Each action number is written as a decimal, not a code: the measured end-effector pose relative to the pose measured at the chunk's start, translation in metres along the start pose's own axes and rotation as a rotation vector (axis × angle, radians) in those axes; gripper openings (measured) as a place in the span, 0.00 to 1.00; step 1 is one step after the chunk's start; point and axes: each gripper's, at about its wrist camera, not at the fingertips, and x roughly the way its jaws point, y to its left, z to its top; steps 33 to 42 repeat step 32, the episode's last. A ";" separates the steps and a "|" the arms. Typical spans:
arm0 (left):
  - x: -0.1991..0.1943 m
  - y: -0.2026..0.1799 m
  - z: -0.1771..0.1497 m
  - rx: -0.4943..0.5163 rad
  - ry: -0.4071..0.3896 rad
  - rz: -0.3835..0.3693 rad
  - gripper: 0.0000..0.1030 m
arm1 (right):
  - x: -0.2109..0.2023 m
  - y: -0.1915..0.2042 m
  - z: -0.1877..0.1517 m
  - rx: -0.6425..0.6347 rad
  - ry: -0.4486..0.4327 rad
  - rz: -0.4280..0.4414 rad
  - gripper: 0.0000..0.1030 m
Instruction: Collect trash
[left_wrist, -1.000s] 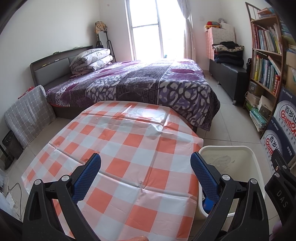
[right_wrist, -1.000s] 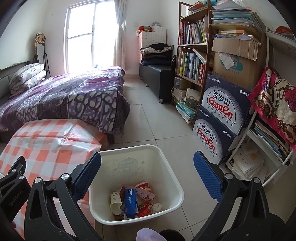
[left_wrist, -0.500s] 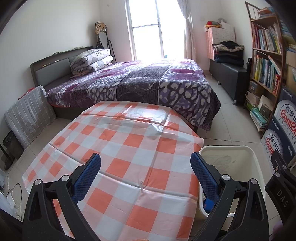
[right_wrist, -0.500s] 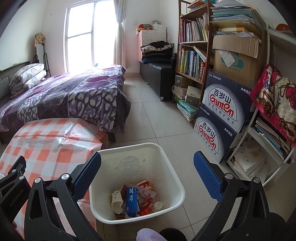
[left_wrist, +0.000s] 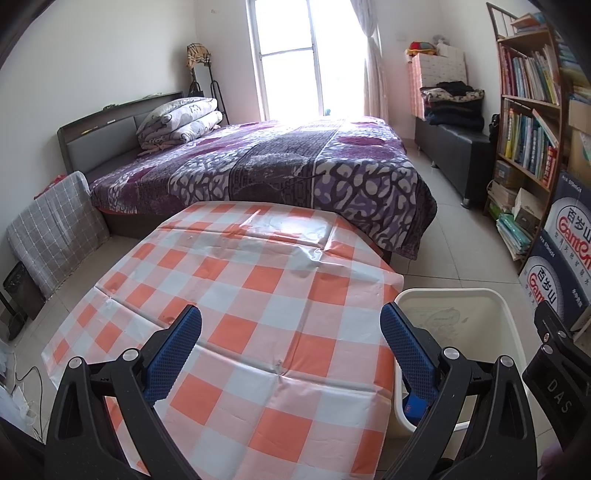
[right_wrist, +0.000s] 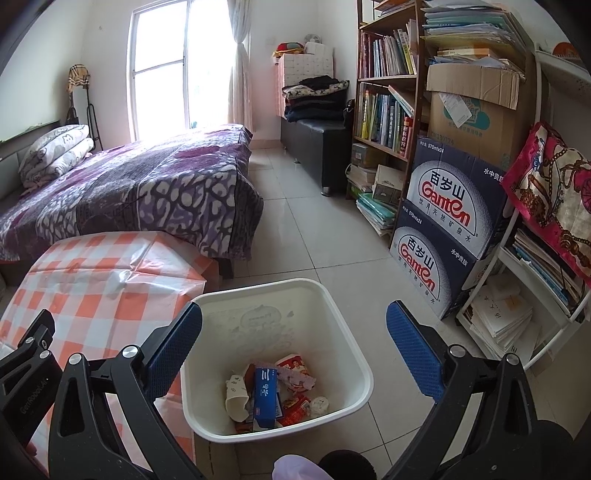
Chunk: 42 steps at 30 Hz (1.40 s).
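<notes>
Not much has changed since a moment ago. Your left claw (left_wrist: 290, 352) is still above the desk (left_wrist: 258, 280), and it is still wide open with nothing in it. Your right claw (right_wrist: 293, 349) is still above the bin (right_wrist: 345, 317), wide open too, and it holds nothing. The bin looks a tiny bit lower in the right view than it did before. The trash has not moved.

The trash (right_wrist: 273, 387) is in the bottom of the bin. You can see a blue box (right_wrist: 266, 393) standing up in the middle, a white cup (right_wrist: 236, 397) just left of it, and red and pink wrappers (right_wrist: 297, 373) on the right. A small white ball of paper (right_wrist: 319, 404) lies near the front wall.

The bin stands on the floor (right_wrist: 295, 236), touching the right edge of the desk. The desk has an orange and white checked cloth on it, with some creases and a shiny spot.

A bed (left_wrist: 280, 173) with a purple cover is just behind the desk. Two big water boxes (right_wrist: 447, 229) are stacked to the right of the bin, with a bookshelf (right_wrist: 388, 92) behind them. Between the bed and the boxes the floor is open. Your left claw shows at the left edge of the right view, close beside the right one.
</notes>
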 end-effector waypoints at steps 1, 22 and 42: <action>0.000 0.000 0.000 0.001 -0.001 -0.001 0.92 | -0.001 -0.001 0.000 0.000 0.002 0.000 0.93; -0.005 -0.003 -0.001 0.016 -0.017 -0.019 0.90 | 0.000 -0.003 0.000 0.012 0.015 0.002 0.93; -0.006 -0.005 -0.001 0.014 0.000 -0.040 0.90 | 0.001 -0.006 0.002 0.013 0.016 0.003 0.93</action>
